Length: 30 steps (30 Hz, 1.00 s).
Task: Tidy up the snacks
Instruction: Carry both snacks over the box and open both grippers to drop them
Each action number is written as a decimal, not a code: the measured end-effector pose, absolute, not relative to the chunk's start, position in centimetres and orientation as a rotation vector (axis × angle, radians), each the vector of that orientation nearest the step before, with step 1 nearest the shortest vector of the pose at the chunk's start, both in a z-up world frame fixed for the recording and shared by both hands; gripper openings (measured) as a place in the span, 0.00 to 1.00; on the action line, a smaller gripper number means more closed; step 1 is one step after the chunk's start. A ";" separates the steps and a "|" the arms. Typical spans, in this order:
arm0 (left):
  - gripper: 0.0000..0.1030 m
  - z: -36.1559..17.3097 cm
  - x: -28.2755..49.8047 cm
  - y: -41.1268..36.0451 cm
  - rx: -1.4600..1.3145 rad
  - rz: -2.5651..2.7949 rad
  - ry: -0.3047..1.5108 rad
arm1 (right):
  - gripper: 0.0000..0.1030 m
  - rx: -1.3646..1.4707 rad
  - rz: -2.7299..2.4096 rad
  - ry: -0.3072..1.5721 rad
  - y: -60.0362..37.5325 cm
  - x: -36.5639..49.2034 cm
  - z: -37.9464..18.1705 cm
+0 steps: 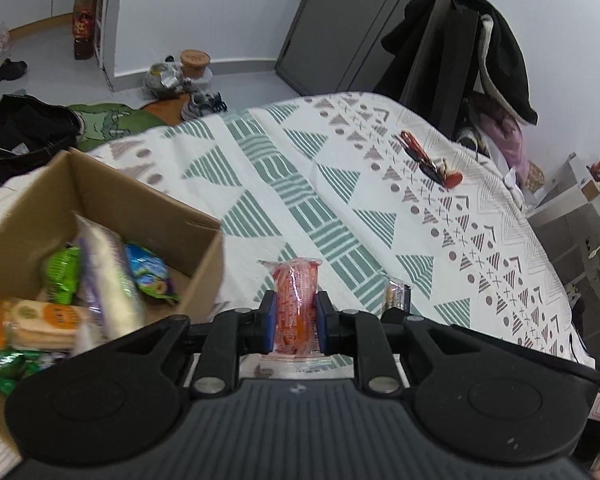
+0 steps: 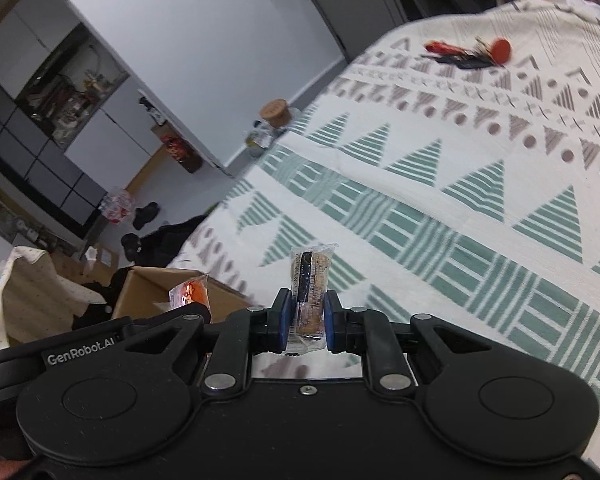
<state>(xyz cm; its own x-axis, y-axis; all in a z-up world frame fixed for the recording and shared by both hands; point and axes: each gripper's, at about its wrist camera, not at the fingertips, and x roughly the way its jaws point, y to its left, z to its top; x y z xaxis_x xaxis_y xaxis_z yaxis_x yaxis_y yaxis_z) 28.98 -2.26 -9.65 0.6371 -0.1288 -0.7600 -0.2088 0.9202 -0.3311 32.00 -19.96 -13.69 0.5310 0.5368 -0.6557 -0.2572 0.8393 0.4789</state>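
Observation:
My left gripper (image 1: 296, 314) is shut on a red-orange snack packet (image 1: 295, 300), held upright above the patterned bedspread (image 1: 340, 184). To its left stands an open cardboard box (image 1: 112, 196) with several snack packs inside, among them a green pack (image 1: 62, 274), a long white pack (image 1: 108, 280) and a blue pack (image 1: 148, 274). My right gripper (image 2: 307, 320) is shut on a brown biscuit packet in clear wrap (image 2: 310, 284). The right wrist view shows the red-orange packet (image 2: 190, 294) and the box (image 2: 148, 292) at lower left. The brown biscuit packet (image 1: 396, 294) peeks out right of my left gripper.
A bunch of keys with red tags (image 1: 428, 160) lies far back on the bedspread (image 2: 460, 160). Beyond the bed edge are a black bag (image 1: 24, 136), shoes (image 1: 200, 104) and a lidded tub (image 1: 194, 62) on the floor. A coat rack with dark clothes (image 1: 480, 48) stands at right.

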 end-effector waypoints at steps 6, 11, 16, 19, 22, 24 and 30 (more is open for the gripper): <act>0.18 -7.7 27.4 -0.1 -0.410 0.078 0.846 | 0.16 0.315 0.531 0.848 -18.1 30.6 -12.0; 0.18 -6.6 26.1 2.0 -0.419 0.110 0.821 | 0.16 0.277 0.555 0.835 -16.3 29.8 -11.6; 0.18 -6.0 25.0 4.0 -0.426 0.136 0.805 | 0.16 0.254 0.579 0.814 -14.6 28.8 -11.1; 0.18 -5.7 24.5 5.4 -0.433 0.153 0.797 | 0.16 0.241 0.593 0.802 -13.6 28.4 -10.8; 0.18 -5.5 24.0 6.7 -0.442 0.167 0.789 | 0.16 0.228 0.599 0.796 -12.8 28.3 -10.8; 0.18 -5.4 23.8 7.6 -0.450 0.175 0.787 | 0.16 0.224 0.605 0.793 -12.3 28.2 -10.8; 0.18 -6.0 23.6 9.6 -0.474 0.190 0.792 | 0.16 0.208 0.608 0.801 -11.0 28.0 -11.2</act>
